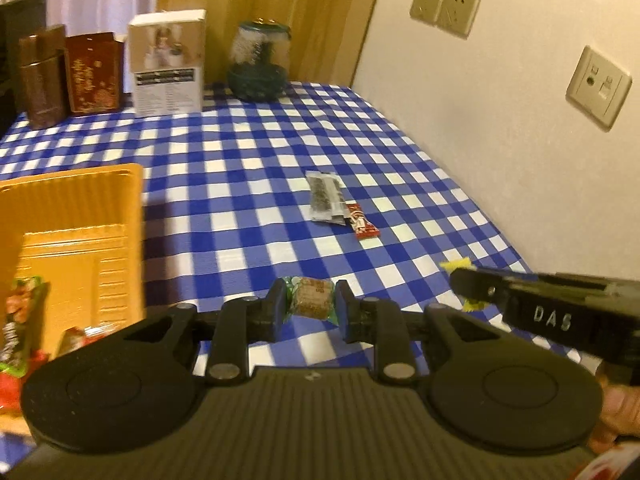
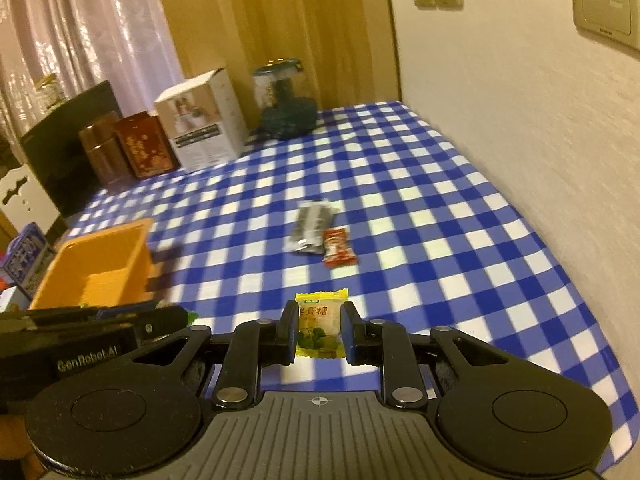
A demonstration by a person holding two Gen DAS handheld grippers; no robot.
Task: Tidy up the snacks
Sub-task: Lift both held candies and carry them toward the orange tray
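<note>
My left gripper (image 1: 311, 307) is shut on a small green-wrapped brown candy (image 1: 310, 300), held above the checked cloth. My right gripper (image 2: 319, 332) is shut on a yellow-wrapped candy (image 2: 320, 326) with green leaves printed on it. That right gripper (image 1: 516, 296) also pokes into the left wrist view from the right, its yellow wrapper just showing. The orange tray (image 1: 80, 208) sits at the left with several snack packets in its near end; in the right wrist view the orange tray (image 2: 100, 264) lies left of centre. A dark packet (image 1: 325, 196) and a red packet (image 1: 362, 222) lie together mid-table.
At the back stand a white box (image 1: 168, 62), two brown-red boxes (image 1: 94, 74), and a dark jar (image 1: 260, 60). A wall with sockets (image 1: 598, 86) runs along the table's right side. The table (image 2: 580, 360) drops off at the near right. A blue carton (image 2: 26, 260) is beyond the left edge.
</note>
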